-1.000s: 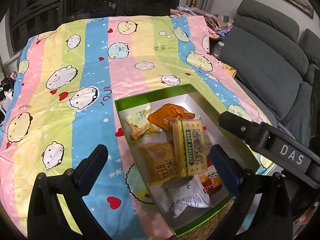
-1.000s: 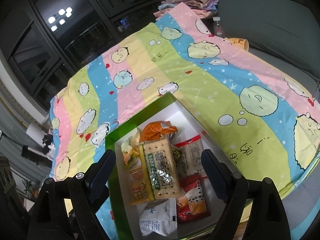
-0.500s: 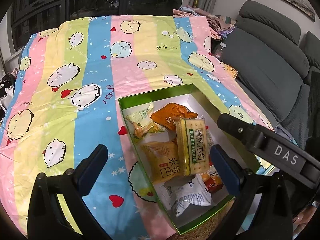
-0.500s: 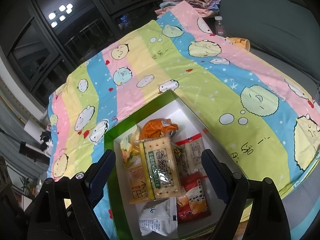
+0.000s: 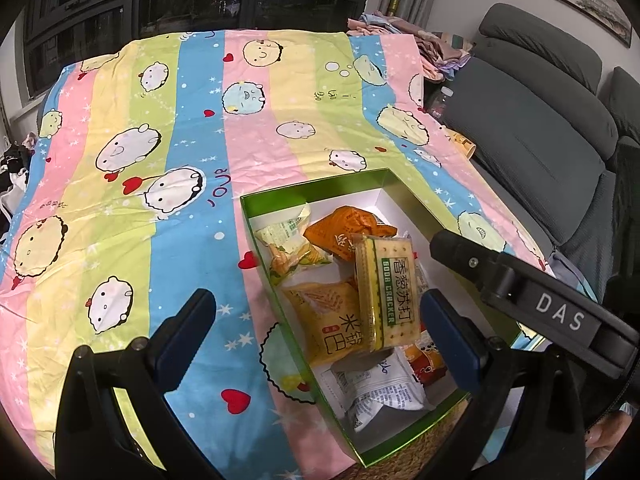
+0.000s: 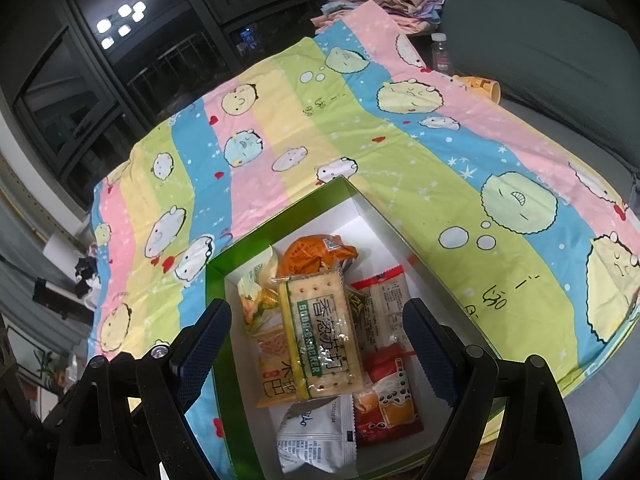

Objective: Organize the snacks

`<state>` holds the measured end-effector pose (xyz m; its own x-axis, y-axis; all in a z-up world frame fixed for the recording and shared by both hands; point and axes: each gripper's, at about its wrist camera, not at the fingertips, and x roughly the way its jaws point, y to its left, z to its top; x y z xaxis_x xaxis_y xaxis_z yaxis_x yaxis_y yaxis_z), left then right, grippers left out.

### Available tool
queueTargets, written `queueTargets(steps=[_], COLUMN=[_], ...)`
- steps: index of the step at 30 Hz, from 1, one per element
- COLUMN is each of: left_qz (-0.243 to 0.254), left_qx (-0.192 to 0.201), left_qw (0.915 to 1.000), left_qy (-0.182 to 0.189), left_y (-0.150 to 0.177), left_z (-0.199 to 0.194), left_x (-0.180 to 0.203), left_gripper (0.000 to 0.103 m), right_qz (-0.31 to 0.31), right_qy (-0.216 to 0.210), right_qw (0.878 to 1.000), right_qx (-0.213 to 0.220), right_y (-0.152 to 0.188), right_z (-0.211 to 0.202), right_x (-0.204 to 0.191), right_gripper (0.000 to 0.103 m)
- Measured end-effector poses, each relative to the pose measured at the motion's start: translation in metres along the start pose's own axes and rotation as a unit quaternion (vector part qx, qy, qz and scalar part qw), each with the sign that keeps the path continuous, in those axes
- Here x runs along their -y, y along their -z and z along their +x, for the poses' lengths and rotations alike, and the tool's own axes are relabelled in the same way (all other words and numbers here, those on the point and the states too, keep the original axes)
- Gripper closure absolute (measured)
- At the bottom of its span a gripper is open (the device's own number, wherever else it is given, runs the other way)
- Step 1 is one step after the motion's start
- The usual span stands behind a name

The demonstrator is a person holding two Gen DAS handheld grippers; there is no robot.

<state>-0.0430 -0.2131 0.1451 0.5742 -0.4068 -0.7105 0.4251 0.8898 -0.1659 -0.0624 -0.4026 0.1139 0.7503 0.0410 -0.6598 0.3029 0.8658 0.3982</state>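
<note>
While both hands hover as before, nothing has shifted: the soda cracker pack (image 6: 322, 334) still lies atop the other snacks inside the green box (image 6: 216, 292) on the striped cloth (image 5: 160, 184). Left claw (image 5: 316, 320) and right claw (image 6: 318, 344) both gape open, empty.

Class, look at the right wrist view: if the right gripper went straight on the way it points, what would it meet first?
Most likely the soda cracker pack, which lies on top of the other snacks in the green box, centred between the open right gripper's jaws. Depth is hard to judge here.
</note>
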Motion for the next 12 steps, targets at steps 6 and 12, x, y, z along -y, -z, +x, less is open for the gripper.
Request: queueTargets(steps=[6, 12], left_qz=[-0.003, -0.003], left_qx=[-0.001, 0.001], left_qw=[1.0, 1.0], left_qy=[0.003, 0.007], left_y=[0.0002, 0.0021], left_z=[0.0002, -0.0027], left_x=[-0.0018, -0.0032], left_gripper=[0.001, 0.001], right_qz=[-0.006, -0.012], right_qy=[0.007, 0.016], right_qw=[1.0, 1.0], right_qx=[-0.002, -0.002], right_y=[0.0002, 0.0002], right_z=[0.003, 0.0035], right_x=[-0.0024, -0.0055], right_gripper=[0.015, 0.015])
